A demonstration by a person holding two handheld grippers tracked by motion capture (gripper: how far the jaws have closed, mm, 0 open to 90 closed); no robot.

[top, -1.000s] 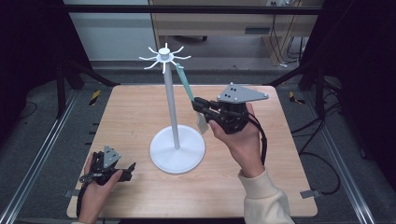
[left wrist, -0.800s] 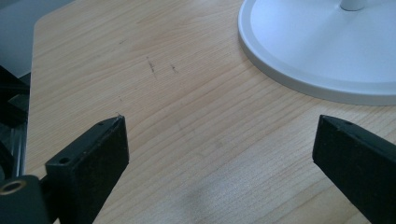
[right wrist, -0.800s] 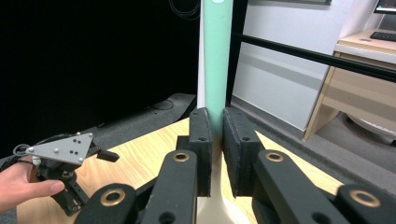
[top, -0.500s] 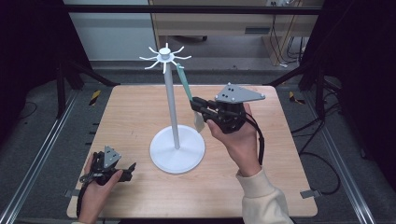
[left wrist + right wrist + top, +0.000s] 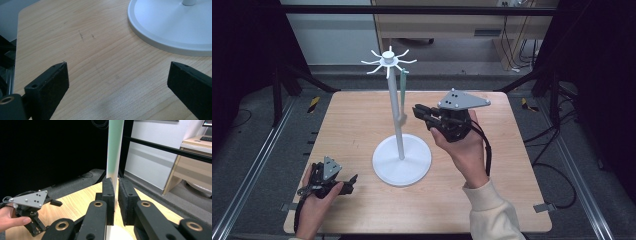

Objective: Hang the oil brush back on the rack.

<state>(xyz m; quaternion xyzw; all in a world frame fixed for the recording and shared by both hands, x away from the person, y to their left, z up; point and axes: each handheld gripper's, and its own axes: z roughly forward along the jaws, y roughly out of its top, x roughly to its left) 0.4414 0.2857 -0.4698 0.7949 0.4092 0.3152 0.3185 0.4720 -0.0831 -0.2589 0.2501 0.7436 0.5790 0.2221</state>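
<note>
A white stand [image 5: 401, 159] with a tall pole and a ring of hooks [image 5: 388, 61] rises mid-table. A pale green strip [image 5: 402, 95] hangs from one hook, straight down beside the pole. My right gripper [image 5: 416, 111] is held level, with its tips just right of the strip's whitish lower end. In the right gripper view the jaws [image 5: 116, 180] stand almost together, and the strip [image 5: 114, 147] rises right beyond them. My left gripper [image 5: 352, 179] rests on the table at front left. Its jaws [image 5: 117, 72] are wide open over bare wood near the stand's base [image 5: 175, 25].
The wooden table [image 5: 512, 190] sits inside a black frame with rails along both sides. A desk and cables [image 5: 512, 35] stand behind the far edge. The right gripper's cable [image 5: 486, 150] trails down past the wrist.
The green strip slanted from its hook to the right gripper's tips before. Now it hangs straight beside the pole, apart from them. The left gripper has not moved.
</note>
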